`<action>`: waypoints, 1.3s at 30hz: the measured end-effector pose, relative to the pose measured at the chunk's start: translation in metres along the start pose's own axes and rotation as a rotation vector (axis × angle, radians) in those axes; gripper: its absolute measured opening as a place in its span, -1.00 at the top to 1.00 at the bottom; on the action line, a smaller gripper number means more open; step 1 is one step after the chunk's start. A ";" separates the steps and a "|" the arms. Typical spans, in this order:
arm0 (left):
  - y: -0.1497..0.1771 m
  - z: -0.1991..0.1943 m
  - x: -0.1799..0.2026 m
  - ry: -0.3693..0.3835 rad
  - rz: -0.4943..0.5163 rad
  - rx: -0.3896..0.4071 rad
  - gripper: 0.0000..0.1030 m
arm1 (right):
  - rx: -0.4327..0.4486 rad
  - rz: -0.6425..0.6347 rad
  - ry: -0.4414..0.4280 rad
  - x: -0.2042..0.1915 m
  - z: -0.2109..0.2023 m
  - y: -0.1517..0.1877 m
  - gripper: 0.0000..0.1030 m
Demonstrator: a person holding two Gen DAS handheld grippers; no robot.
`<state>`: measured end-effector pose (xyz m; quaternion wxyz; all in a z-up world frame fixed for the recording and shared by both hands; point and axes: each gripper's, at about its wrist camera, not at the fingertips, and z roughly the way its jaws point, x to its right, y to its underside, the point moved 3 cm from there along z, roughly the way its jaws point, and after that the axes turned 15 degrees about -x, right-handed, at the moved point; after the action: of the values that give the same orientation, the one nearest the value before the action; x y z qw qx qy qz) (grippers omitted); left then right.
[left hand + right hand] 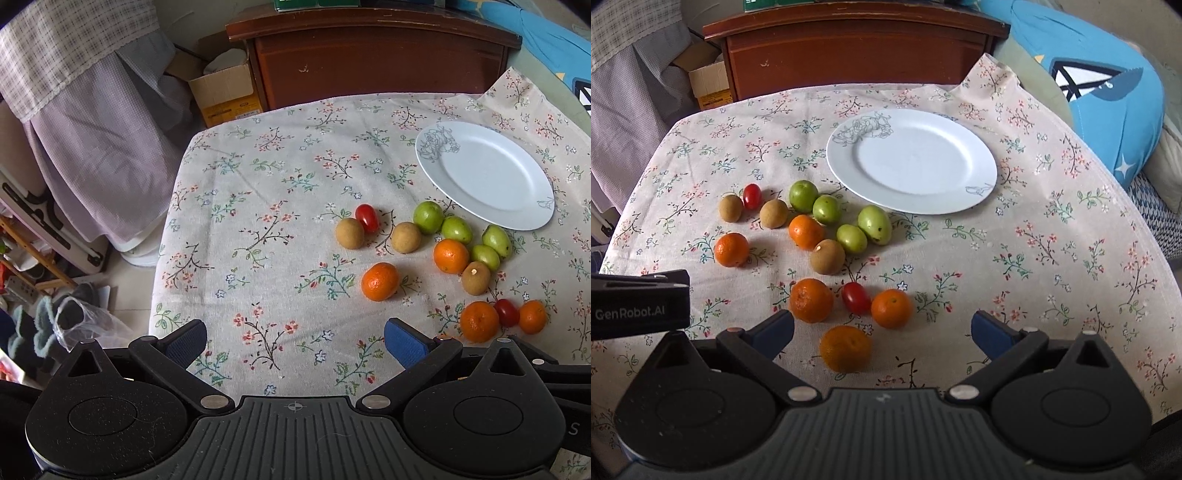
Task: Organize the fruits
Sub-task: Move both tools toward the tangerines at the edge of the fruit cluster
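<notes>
Nearest mandarin, at 6 o'clock of plate: light, soft-skinned, best gripped across its middle. Both grippers' fingers are spread wide, empty.

Light: soft daylight, bright enough, no hard beams on my tablecloth.
Shadows: faint and short, falling toward me under each orange and under the plate rim.
Glare: mild pale sheen on the plate, nothing blown out.
Blur: the nearest orange in my right view is soft; the plate there looks slightly smeared.
Distortion: strong fisheye bending, dark corners in both views.
Colour: slightly washed, cool tint.
</notes>
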<state>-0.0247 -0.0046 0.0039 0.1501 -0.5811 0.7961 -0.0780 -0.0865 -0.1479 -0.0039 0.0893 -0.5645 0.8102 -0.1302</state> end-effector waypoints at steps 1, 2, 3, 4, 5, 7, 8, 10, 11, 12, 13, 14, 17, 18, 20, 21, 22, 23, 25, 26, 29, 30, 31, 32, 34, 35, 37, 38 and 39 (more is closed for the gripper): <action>0.000 0.001 0.000 -0.003 0.002 -0.001 -1.00 | -0.004 0.009 0.002 0.002 0.001 0.000 -0.96; 0.000 0.001 0.001 -0.003 0.004 -0.003 -0.99 | -0.003 0.016 0.008 0.003 0.002 -0.001 -0.96; 0.000 0.002 0.002 -0.002 0.007 -0.006 -1.00 | 0.000 0.023 0.016 0.004 0.002 -0.001 -0.96; 0.000 0.002 0.002 -0.001 0.009 -0.007 -1.00 | 0.005 0.029 0.023 0.005 0.001 -0.002 -0.96; 0.000 0.002 0.003 -0.001 0.011 -0.007 -0.99 | 0.010 0.032 0.027 0.006 0.001 -0.002 -0.96; 0.001 0.003 0.005 0.001 0.015 -0.007 -0.99 | 0.014 0.027 0.033 0.007 0.001 -0.003 -0.96; 0.002 0.003 0.005 0.003 0.017 -0.008 -0.99 | 0.014 0.022 0.036 0.007 0.001 -0.003 -0.96; 0.002 0.003 0.006 -0.002 0.023 -0.009 -0.99 | 0.008 0.008 0.040 0.004 0.003 -0.003 -0.96; 0.002 0.003 0.006 -0.003 0.022 -0.010 -0.99 | 0.006 0.007 0.040 0.004 0.003 -0.003 -0.96; 0.002 0.003 0.006 0.001 0.018 -0.012 -0.99 | 0.006 0.008 0.035 0.004 0.004 -0.003 -0.96; 0.002 0.003 0.005 0.007 0.013 -0.013 -0.99 | 0.006 0.012 0.031 0.004 0.004 -0.002 -0.96; 0.002 0.003 0.004 0.011 0.012 -0.012 -0.99 | 0.007 0.017 0.027 0.005 0.004 -0.002 -0.96; 0.003 0.003 0.006 0.015 0.022 -0.012 -0.99 | 0.017 0.027 0.031 0.007 0.003 -0.003 -0.96; 0.003 0.003 0.007 0.016 0.024 -0.012 -0.99 | 0.025 0.028 0.038 0.008 0.002 -0.003 -0.96; 0.003 0.003 0.007 0.016 0.025 -0.012 -0.99 | 0.038 0.026 0.052 0.008 0.001 -0.003 -0.96; 0.003 0.002 0.007 0.014 0.026 -0.011 -0.99 | 0.043 0.023 0.058 0.007 0.001 -0.003 -0.96; 0.003 0.002 0.007 0.013 0.025 -0.012 -0.99 | 0.045 0.020 0.060 0.007 0.001 -0.003 -0.96; 0.003 0.003 0.007 0.013 0.025 -0.012 -0.99 | 0.045 0.020 0.060 0.008 0.001 -0.003 -0.96; 0.004 0.003 0.007 0.014 0.024 -0.013 -0.99 | 0.040 0.022 0.055 0.008 0.002 -0.003 -0.96; 0.004 0.003 0.007 0.014 0.024 -0.012 -0.99 | 0.039 0.023 0.054 0.008 0.002 -0.003 -0.96; 0.004 0.003 0.007 0.014 0.025 -0.013 -0.98 | 0.038 0.022 0.056 0.009 0.002 -0.003 -0.96; 0.004 0.003 0.007 0.015 0.025 -0.013 -0.98 | 0.037 0.021 0.057 0.008 0.002 -0.003 -0.96; 0.004 0.004 0.007 0.015 0.025 -0.015 -0.98 | 0.035 0.020 0.056 0.008 0.002 -0.002 -0.95; 0.004 0.004 0.008 0.014 0.027 -0.017 -0.98 | 0.033 0.020 0.054 0.008 0.002 -0.003 -0.93; 0.004 0.005 0.008 0.013 0.030 -0.019 -0.97 | 0.029 0.016 0.052 0.008 0.002 -0.002 -0.91; 0.004 0.005 0.009 0.013 0.030 -0.021 -0.97 | 0.028 0.014 0.054 0.007 0.002 -0.002 -0.91; 0.004 0.005 0.009 0.014 0.031 -0.023 -0.97 | 0.029 0.011 0.057 0.007 0.002 -0.002 -0.90; 0.005 0.005 0.009 0.013 0.031 -0.023 -0.97 | 0.030 0.010 0.058 0.007 0.002 -0.002 -0.90; 0.005 0.005 0.009 0.014 0.032 -0.023 -0.97 | 0.031 0.008 0.060 0.007 0.002 -0.002 -0.90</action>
<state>-0.0300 -0.0112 -0.0039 0.1391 -0.5695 0.8071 -0.0703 -0.0867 -0.1550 -0.0053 0.0744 -0.5555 0.8127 -0.1594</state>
